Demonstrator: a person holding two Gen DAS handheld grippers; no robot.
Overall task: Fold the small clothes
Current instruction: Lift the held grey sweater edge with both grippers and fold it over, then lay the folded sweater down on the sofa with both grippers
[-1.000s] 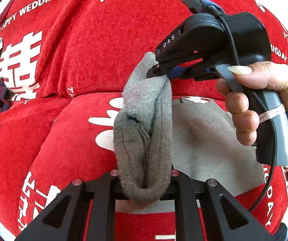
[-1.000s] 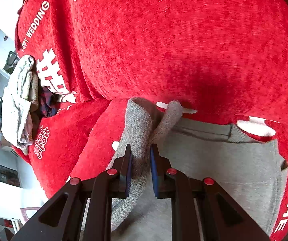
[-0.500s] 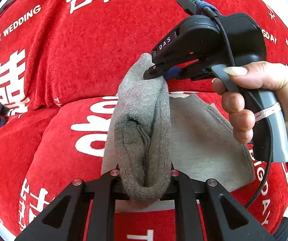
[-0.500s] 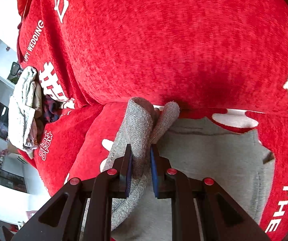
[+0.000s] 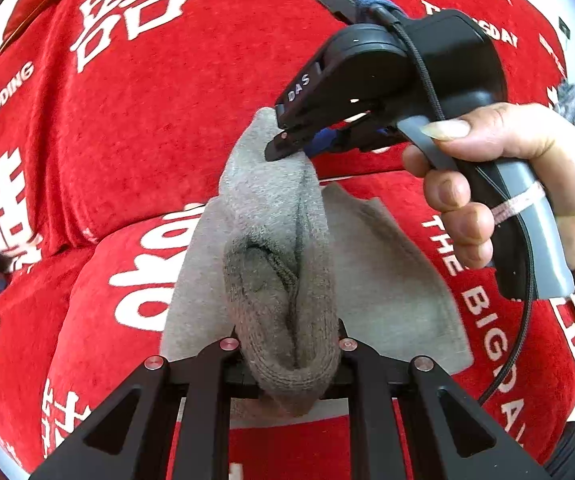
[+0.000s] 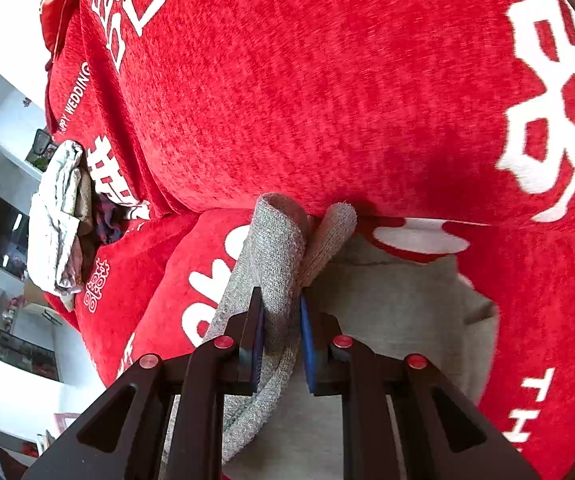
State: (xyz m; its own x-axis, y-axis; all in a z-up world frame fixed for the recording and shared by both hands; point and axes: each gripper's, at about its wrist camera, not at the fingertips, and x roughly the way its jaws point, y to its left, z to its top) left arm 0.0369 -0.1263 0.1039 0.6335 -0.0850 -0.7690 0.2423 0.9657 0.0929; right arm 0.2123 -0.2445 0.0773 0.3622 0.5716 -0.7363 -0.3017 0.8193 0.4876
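- Grey sock (image 5: 283, 264) hangs above the red sofa (image 5: 135, 128), pinched at both ends: left tool (image 5: 287, 354) near, right tool (image 6: 281, 340) far.
- Risk: thin far grip; a tug could slip the sock loose, undoing the fold.

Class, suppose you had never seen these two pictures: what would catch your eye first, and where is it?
First, the grey sock in the middle, stretched between the left gripper at the bottom and the right gripper pinching its far end from the upper right, held by a bare hand. Behind it, the red cover with white lettering fills the view, with a flat grey cloth lying on it under the sock.
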